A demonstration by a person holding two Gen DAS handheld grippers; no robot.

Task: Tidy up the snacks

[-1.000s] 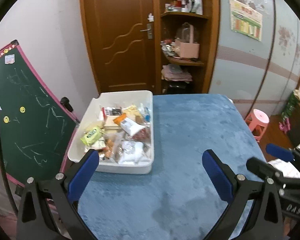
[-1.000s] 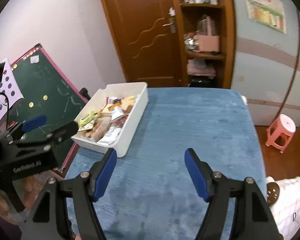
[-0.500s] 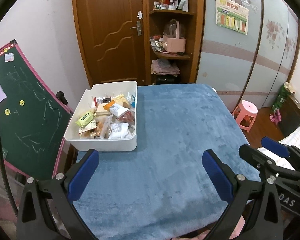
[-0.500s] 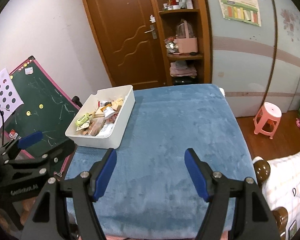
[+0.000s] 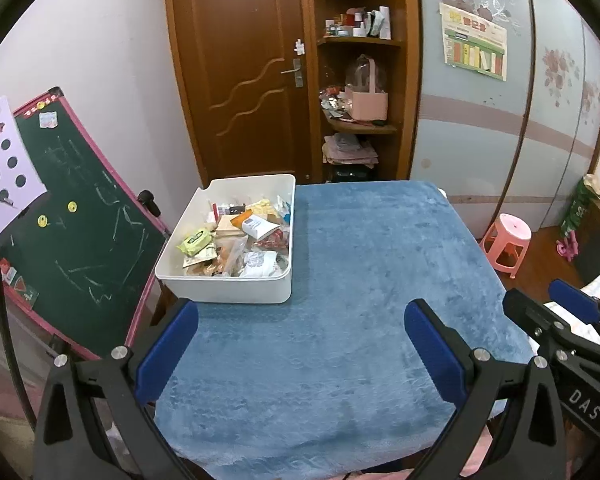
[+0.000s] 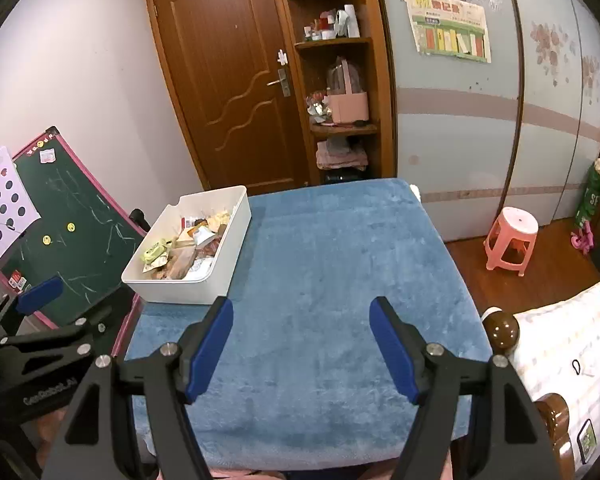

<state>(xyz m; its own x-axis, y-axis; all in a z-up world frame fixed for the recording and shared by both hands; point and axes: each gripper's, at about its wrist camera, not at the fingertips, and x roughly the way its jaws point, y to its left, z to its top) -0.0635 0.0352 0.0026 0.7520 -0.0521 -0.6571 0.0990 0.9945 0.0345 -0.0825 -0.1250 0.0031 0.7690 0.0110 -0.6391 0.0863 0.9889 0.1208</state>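
Now, my notes from far away.

Left tongs (image 5: 300,354): wide open, nothing between the blue pads. They hang over the near part of the surface.

Right tongs (image 6: 302,346): wide open too, and empty. They hang over the near middle of the surface.

Surface (image 5: 380,280): covered by a blue fuzzy cloth. I see no snack lying loose on it.

White bin (image 5: 236,292): it sits at the far left corner of the surface, right by the edge. It is well apart from both tongs.

Snacks (image 5: 240,248): all piled inside the white bin, many small packs mixed up. A green pack (image 5: 195,240) lies on the left of the pile. A white pack (image 5: 258,227) lies near the middle.

Chalkboard (image 5: 72,240): leans beside the surface on the left, close to the bin.

What just changed: both tongs have pulled back from the bin. 1 second ago the bin looked big and close. Now it looks smaller, and I see more of the room, like the pink stool (image 5: 506,246).

What that means: I think the tidy-up may be finished, since every snack I see is in the bin. I cannot be sure, because this could also be the start. If more is needed, I must bring the tongs forward to the bin again.
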